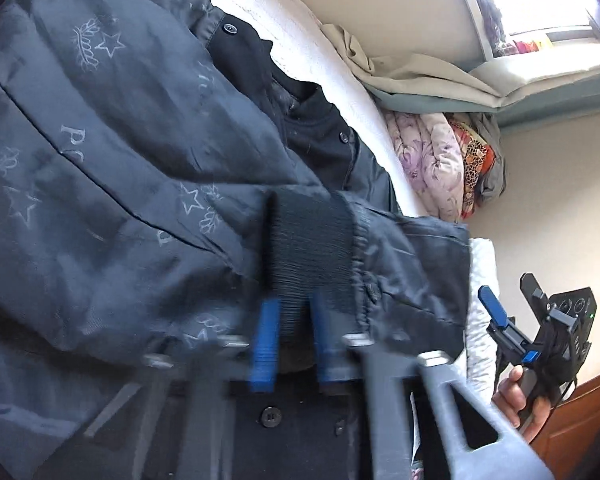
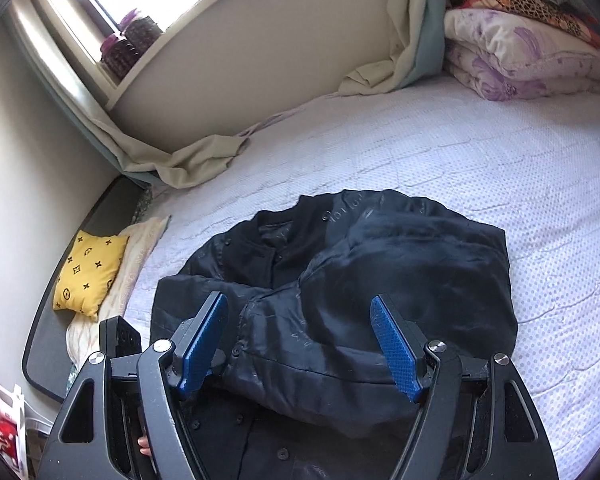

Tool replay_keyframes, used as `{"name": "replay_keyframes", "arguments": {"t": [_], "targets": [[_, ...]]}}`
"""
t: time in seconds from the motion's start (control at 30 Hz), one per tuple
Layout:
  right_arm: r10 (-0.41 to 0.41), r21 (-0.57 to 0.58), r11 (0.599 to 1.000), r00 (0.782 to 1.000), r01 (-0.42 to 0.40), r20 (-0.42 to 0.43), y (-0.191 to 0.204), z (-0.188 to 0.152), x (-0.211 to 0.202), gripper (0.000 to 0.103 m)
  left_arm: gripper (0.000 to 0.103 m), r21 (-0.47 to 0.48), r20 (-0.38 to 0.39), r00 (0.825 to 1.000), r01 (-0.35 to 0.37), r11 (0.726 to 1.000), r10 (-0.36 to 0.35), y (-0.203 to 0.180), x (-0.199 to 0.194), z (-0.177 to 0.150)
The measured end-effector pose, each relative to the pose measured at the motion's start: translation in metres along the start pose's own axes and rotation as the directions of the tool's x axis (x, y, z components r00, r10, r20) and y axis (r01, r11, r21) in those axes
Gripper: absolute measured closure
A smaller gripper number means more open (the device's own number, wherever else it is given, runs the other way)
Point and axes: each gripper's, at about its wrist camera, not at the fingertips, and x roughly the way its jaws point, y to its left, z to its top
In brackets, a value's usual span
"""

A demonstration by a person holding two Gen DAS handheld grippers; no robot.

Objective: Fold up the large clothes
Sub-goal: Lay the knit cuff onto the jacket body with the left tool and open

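On the bed (image 2: 440, 148), left of the jacket (image 2: 340, 280), we see a yellow pillow (image 2: 90, 272) lying at the mattress edge, and behind it a cream curtain (image 2: 188, 160) slumps against the wall under the window sill. At the middle of the bed we have the jacket itself, a dark padded one spread over the white quilted cover, its lining turned up with pale crowns and stars printed on it, its collar toward the wall. From our left wrist view the jacket (image 1: 120, 160) fills the picture, and our left gripper (image 1: 292, 344) has its blue pads pinched tight on the ribbed black cuff (image 1: 308, 248) of a sleeve, which lies across the jacket's body. Our right gripper (image 2: 300, 344) hangs over the near hem of the jacket with its blue fingers (image 2: 204, 340) spread wide and nothing between them; in the left wrist view the same right gripper (image 1: 508, 312) shows off to the right of the jacket, held in a hand (image 1: 520, 404). Right of the jacket, at the far corner of the bed, folded quilts (image 2: 512, 60) are stacked, a purple-flowered one under a red-patterned one.
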Motion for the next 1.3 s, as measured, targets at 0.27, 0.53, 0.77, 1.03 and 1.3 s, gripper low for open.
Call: {"name": "replay_keyframes", "arguments": {"t": [0.27, 0.53, 0.77, 1.03, 1.3], "targets": [[-0.032, 0.063, 0.998, 0.998, 0.029, 0.046, -0.022, 0.008, -0.014, 0.031, 0.096, 0.034, 0.141, 0.99, -0.012, 0.999, 0.007, -0.012, -0.046, 0.007], [-0.047, 0.118, 0.992, 0.996, 0.038, 0.072, -0.04, 0.013, -0.027, 0.03, 0.096, 0.037, 0.22, 0.975, -0.047, 0.998, 0.038, -0.01, -0.087, 0.008], [-0.069, 0.117, 0.991, 0.995, 0.061, 0.072, -0.047, 0.013, -0.03, 0.03, 0.096, 0.021, 0.337, 0.921, -0.214, 0.977, 0.194, -0.001, -0.126, 0.012], [-0.148, 0.022, 0.989, 0.989, 0.148, 0.018, -0.041, 0.009, -0.006, 0.046, 0.096, -0.075, 0.345, 0.844, -0.41, 0.909, 0.409, 0.023, -0.141, 0.013], [-0.167, -0.074, 0.984, 0.985, 0.164, -0.036, -0.025, 0.003, 0.024, 0.055, 0.096, -0.037, 0.216, 0.829, -0.521, 0.853, 0.516, 0.028, -0.113, 0.003]]}}
